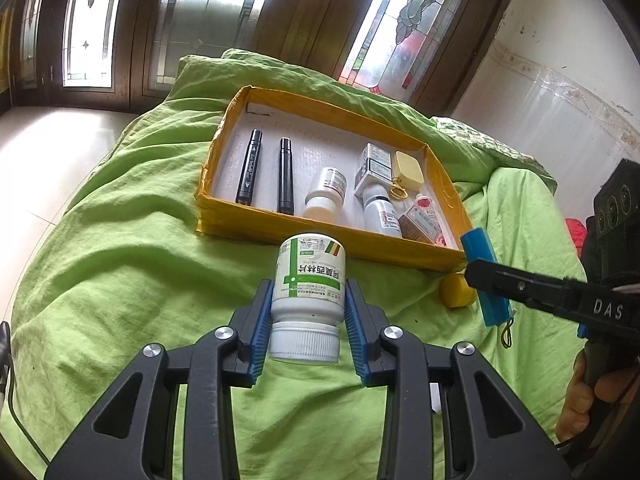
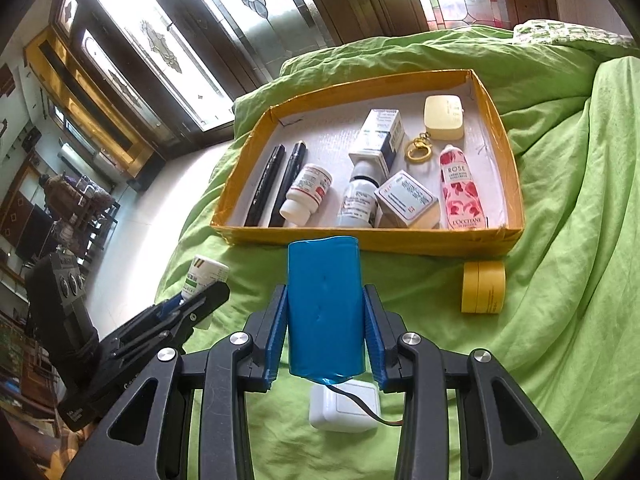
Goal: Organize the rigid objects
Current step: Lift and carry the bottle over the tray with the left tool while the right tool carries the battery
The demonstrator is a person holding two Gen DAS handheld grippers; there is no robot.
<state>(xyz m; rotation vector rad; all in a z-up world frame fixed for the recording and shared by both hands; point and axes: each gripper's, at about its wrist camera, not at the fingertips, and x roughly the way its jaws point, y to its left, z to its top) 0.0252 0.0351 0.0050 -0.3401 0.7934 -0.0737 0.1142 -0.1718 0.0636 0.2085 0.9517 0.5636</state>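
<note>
The white pill bottle (image 1: 306, 296) with the green label sits cap-toward-camera, clenched across its body by the left gripper (image 1: 306, 320), lifted off the green bedsheet (image 1: 120, 260) just before the yellow-edged tray (image 1: 320, 236). The right gripper (image 2: 325, 328) clamps a blue-wrapped battery pack (image 2: 324, 308) by its flat sides, above a white plug adapter (image 2: 344, 408). Both loads look headed for the tray, alongside its two black markers (image 1: 266, 176). A yellow tape roll (image 2: 483, 287) waits outside.

A yellow-orange tray (image 2: 400, 240) sits on lime-green bedding (image 2: 560, 240). At the tray's four o'clock lies a white tube (image 2: 458, 188) patterned with pink roses; at nine o'clock, two black pens (image 1: 264, 172).
</note>
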